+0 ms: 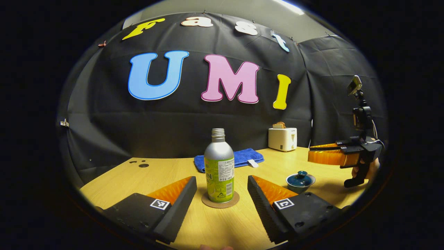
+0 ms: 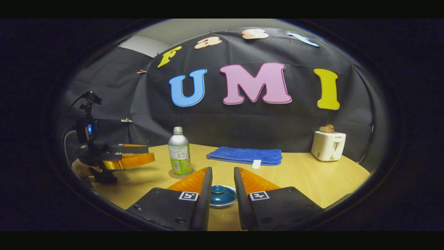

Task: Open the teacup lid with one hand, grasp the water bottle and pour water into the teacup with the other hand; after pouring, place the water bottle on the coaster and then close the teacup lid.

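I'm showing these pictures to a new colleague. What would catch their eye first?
Probably the silver and green water bottle, upright on its round coaster between the open left gripper fingers. Next, the dark teal teacup, lid on, just ahead of the right gripper. Behind lie a folded blue towel and a white toaster.

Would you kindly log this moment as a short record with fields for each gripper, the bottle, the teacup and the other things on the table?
left gripper: open, fingers either side of the water bottle, not touching
right gripper: open, lined up on the teacup
water bottle: upright on the coaster, uncapped
teacup: lid on
other: blue towel; toaster with toast at the back
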Demonstrator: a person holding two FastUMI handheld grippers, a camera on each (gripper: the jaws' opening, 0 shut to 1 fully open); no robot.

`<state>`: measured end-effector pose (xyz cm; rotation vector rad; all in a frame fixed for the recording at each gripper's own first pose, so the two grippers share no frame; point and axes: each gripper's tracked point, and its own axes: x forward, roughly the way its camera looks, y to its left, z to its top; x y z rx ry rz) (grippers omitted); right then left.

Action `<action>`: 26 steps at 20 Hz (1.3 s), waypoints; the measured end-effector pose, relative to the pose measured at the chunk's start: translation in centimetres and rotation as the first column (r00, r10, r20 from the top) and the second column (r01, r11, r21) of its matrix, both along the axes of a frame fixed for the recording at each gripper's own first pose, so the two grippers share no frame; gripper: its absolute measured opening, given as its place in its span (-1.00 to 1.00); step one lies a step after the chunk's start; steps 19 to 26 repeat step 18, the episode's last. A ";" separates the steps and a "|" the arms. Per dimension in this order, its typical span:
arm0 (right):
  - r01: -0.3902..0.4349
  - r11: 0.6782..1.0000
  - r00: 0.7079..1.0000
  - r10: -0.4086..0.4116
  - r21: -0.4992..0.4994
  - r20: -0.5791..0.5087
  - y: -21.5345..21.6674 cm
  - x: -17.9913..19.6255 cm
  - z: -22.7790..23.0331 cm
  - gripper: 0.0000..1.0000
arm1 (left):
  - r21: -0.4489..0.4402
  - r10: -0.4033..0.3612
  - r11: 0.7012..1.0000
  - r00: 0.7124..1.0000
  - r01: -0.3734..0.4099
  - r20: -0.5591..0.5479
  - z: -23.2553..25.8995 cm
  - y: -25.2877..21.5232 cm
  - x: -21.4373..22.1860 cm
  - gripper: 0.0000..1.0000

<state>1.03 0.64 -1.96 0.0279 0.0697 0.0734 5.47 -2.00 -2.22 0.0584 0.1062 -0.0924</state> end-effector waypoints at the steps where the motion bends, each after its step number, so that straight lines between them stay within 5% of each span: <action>1: 0.006 1.000 1.000 -0.006 0.006 0.019 -0.2 -0.4 0.5 -0.31 | 0.003 0.004 1.000 1.000 -0.004 -0.001 0.1 -0.1 -0.2 0.87; 6: 0.042 0.999 0.998 -0.043 0.011 0.047 -1.6 -2.3 1.2 -0.16 | 0.021 0.013 1.000 1.000 -0.014 0.024 0.9 -0.7 -1.9 0.87; 9: 0.079 0.997 0.996 -0.079 0.010 0.046 -2.6 -2.7 1.0 0.44 | 0.013 0.016 1.000 0.999 -0.017 0.032 1.0 -0.9 -2.5 0.87; 10: 0.076 0.997 0.996 -0.077 0.017 0.043 -2.5 -2.8 1.0 0.49 | 0.009 0.018 1.000 0.999 -0.018 0.034 1.0 -0.9 -2.7 0.87; 17: 0.085 0.996 0.995 -0.085 -0.007 0.057 -2.5 -3.1 1.5 0.79 | 0.019 0.020 1.000 0.999 -0.021 0.037 1.3 -1.0 -3.1 0.87; 26: 0.085 0.996 0.995 -0.085 -0.009 0.060 -2.4 -3.1 1.6 0.80 | 0.016 0.022 1.000 0.999 -0.023 0.038 1.3 -0.9 -3.1 0.87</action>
